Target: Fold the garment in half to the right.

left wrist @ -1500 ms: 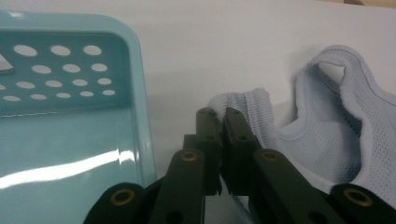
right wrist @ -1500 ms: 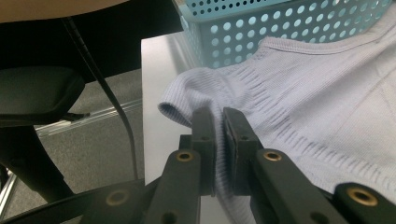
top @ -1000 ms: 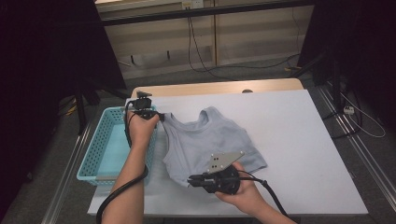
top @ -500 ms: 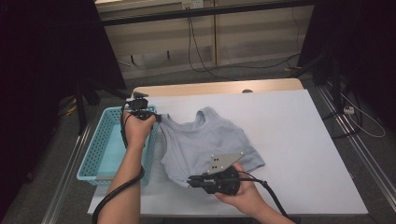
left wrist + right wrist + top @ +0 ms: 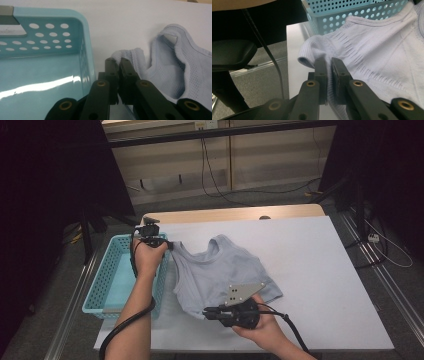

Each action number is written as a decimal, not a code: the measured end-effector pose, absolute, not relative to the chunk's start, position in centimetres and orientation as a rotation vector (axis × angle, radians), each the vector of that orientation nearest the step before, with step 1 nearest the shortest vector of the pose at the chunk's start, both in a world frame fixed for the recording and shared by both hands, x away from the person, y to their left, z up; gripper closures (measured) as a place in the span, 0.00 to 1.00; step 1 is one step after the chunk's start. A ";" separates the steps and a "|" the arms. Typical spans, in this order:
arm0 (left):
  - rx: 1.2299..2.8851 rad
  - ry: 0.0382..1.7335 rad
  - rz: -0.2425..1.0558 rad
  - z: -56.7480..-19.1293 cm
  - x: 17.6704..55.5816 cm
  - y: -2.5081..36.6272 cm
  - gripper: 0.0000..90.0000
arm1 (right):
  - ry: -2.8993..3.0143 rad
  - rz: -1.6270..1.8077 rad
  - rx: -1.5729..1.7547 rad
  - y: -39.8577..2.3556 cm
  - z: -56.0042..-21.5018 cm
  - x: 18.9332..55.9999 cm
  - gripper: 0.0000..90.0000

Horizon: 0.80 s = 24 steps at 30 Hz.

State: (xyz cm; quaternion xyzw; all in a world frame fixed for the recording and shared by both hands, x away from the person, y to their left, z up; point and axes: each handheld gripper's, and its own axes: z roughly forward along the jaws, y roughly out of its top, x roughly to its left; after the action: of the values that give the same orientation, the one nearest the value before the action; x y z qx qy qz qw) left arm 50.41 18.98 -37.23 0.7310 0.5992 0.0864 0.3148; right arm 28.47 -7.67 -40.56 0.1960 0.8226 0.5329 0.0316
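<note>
A pale blue sleeveless top [image 5: 220, 272] lies spread on the white table [image 5: 320, 270]. My left gripper [image 5: 170, 245] is shut on a shoulder strap of the top [image 5: 130, 56] at the garment's far left corner, right beside the basket's wall. My right gripper [image 5: 206, 312] is shut on the hem of the top [image 5: 312, 56] at its near left corner, close to the table's front edge. In the right gripper view the ribbed hem [image 5: 362, 50] bunches up around the jaws, which hold the fabric tightly between them.
A light blue perforated basket [image 5: 107, 280] stands at the table's left edge, its inside bare [image 5: 37, 82]. The white table runs open to the right of the garment. Cables [image 5: 220, 185] lie on the floor beyond the table. A black cable [image 5: 265, 47] hangs off the table's front.
</note>
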 end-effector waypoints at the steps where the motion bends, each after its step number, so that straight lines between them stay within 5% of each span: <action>1: 1.931 1.571 0.231 -37.2 50.5 18.9 0.96 | 2.531 1.641 0.606 -7.8 -40.5 28.5 0.94; 24: 1.933 1.573 0.244 -36.2 50.6 18.4 0.96 | 2.526 1.661 0.644 -7.1 -40.1 28.5 0.94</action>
State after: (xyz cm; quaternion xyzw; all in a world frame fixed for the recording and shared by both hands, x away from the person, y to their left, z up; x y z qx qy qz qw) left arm 50.64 18.43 -36.19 0.7331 0.5964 0.0925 0.3134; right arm 28.48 -7.05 -40.08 0.2083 0.8168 0.5373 0.0253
